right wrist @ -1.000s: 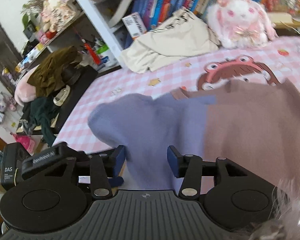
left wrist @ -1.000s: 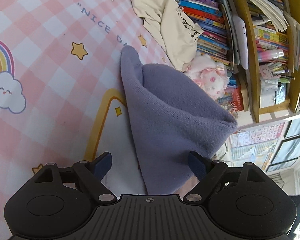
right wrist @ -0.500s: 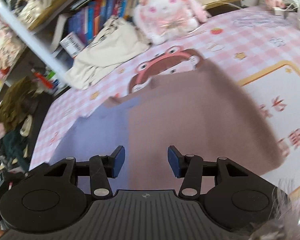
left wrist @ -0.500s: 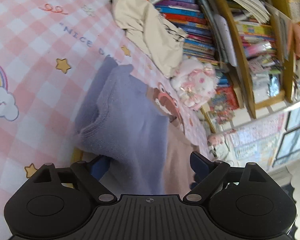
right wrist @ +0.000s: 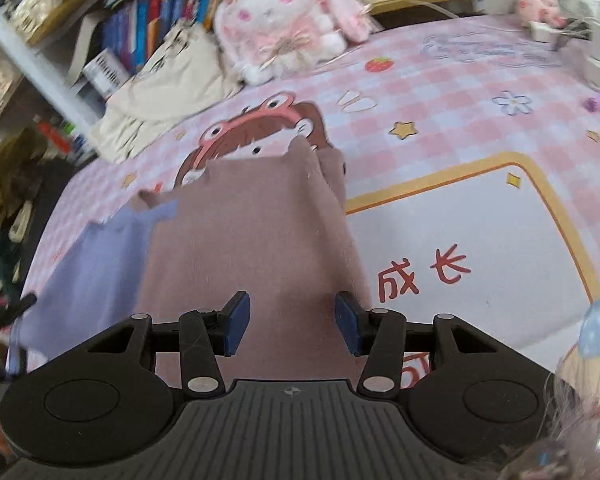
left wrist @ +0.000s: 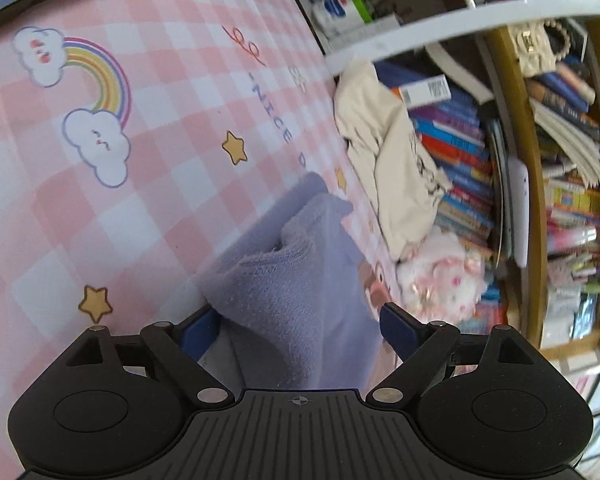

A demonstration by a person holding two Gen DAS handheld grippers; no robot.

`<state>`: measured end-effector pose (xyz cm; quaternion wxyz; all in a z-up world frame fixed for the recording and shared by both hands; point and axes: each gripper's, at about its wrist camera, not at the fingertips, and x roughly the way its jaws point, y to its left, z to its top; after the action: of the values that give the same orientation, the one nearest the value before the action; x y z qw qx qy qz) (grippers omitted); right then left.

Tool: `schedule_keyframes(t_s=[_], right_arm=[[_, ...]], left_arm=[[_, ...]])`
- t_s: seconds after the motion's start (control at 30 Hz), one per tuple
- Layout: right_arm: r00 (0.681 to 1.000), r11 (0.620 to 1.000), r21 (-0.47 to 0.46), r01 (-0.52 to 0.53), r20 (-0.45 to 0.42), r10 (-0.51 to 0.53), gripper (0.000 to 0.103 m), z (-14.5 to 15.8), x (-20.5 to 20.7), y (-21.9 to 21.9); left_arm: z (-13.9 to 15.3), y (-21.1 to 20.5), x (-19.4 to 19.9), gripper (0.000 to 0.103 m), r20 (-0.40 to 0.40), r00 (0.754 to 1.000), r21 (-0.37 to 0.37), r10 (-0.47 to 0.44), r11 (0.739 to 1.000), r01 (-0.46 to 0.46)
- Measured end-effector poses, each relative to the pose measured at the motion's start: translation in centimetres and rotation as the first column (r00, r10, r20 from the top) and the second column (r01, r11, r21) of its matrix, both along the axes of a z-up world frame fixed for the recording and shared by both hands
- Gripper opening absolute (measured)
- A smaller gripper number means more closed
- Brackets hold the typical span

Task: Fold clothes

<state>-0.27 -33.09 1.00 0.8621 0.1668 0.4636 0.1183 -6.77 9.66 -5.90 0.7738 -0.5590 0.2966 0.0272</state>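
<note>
Item: one soft fleece garment, lilac half [left wrist: 300, 280] and mauve half [right wrist: 256, 240], lying on the pink checked mat [left wrist: 100, 208]. Light, limp, drapes and bunches; not fragile, not slippery. My left gripper [left wrist: 298, 326]: fingers wide apart, lilac fold between them, not pinched. My right gripper [right wrist: 292, 320]: fingers parted above the mauve cloth, holding nothing. Best hold, I judge: hem corners.

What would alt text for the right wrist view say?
A two-colour garment, mauve-brown with a lilac part on the left, lies on a pink checked cartoon mat in front of the right gripper, whose jaws stand apart above the brown cloth. Behind it a cream garment and a plush rabbit rest against shelves of books.
</note>
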Motion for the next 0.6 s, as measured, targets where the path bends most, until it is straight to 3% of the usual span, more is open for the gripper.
schedule_keyframes(t_s=[0.2, 0.3, 0.4, 0.43, 0.53, 0.6], right_arm=[[0.990, 0.991, -0.033, -0.132, 0.034, 0.134, 0.045, 0.3, 0.7, -0.8], [0.986, 0.986, -0.039, -0.162, 0.042, 0.164, 0.042, 0.3, 1.0, -1.4], [0.985, 0.986, -0.059, -0.157, 0.067, 0.161, 0.042, 0.4, 1.2, -2.2], [0.985, 0.986, -0.062, -0.155, 0.069, 0.159, 0.043, 0.4, 1.3, -2.5], [0.984, 0.985, 0.008, -0.175, 0.020, 0.175, 0.042, -0.6, 2.0, -3.6], [0.982, 0.981, 0.046, -0.186, -0.014, 0.187, 0.031, -1.4, 2.2, -4.1]], left_arm=[[0.2, -1.2, -0.4, 0.087, 0.004, 0.997, 0.036, 0.078, 0.996, -0.078], [0.4, -1.8, -0.3, 0.080, -0.011, 0.996, 0.069, 0.091, 0.994, -0.090], [0.2, -1.8, -0.8, 0.067, -0.021, 0.993, 0.074, 0.116, 0.991, -0.114], [0.1, -1.8, -0.9, 0.058, -0.026, 0.992, 0.074, 0.126, 0.990, -0.123], [-0.2, -1.7, -1.3, 0.046, -0.038, 0.989, 0.077, 0.146, 0.987, -0.142], [-0.3, -1.7, -1.4, 0.039, -0.051, 0.987, 0.088, 0.152, 0.985, -0.147]])
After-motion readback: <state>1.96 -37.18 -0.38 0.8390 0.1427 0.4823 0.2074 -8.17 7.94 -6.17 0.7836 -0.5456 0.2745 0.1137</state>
